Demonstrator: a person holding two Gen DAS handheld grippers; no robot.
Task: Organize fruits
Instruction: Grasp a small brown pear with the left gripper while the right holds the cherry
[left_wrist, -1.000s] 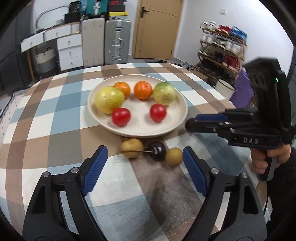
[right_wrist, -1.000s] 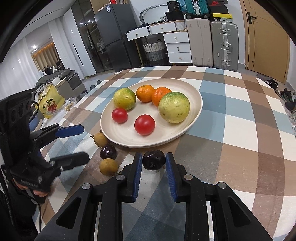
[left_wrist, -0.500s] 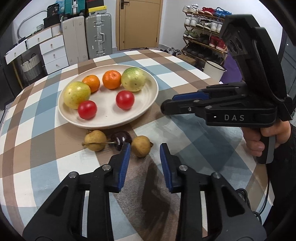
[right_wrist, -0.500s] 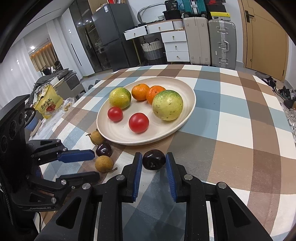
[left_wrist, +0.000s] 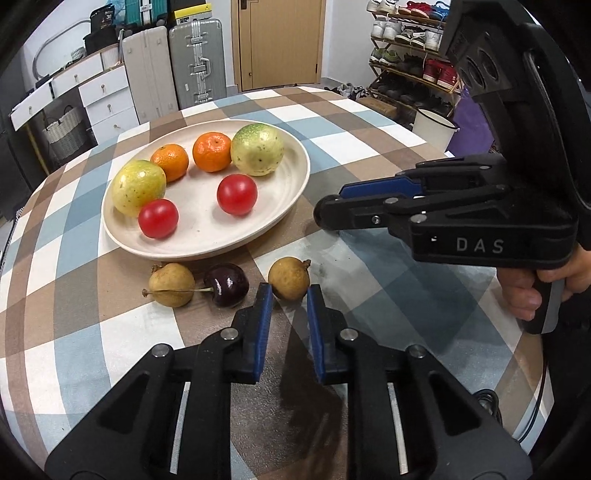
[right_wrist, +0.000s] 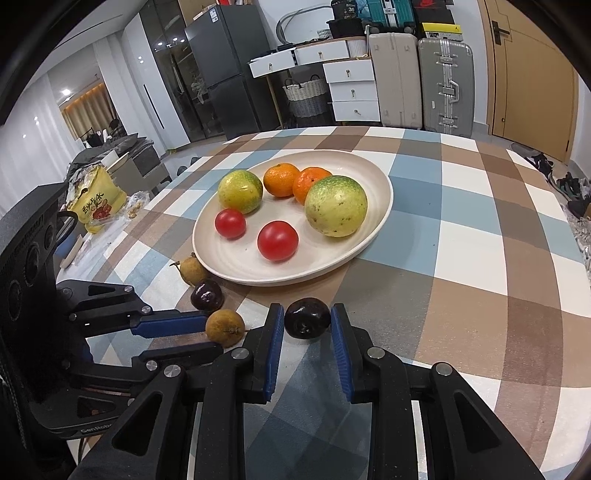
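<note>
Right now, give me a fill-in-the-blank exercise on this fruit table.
1. The plate holds ___ red tomatoes.
2. The right gripper is shut on a dark ___.
3. The left gripper is shut on a brown ___.
4. The tablecloth pattern is ___.

Missing: two; cherry; longan; checked

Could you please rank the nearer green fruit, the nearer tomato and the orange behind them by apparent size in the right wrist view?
1. Green fruit
2. Tomato and orange: alike; tomato is nearer, so unsure.

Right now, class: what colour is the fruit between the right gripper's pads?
Dark purple cherry, clearest in the right wrist view.
</note>
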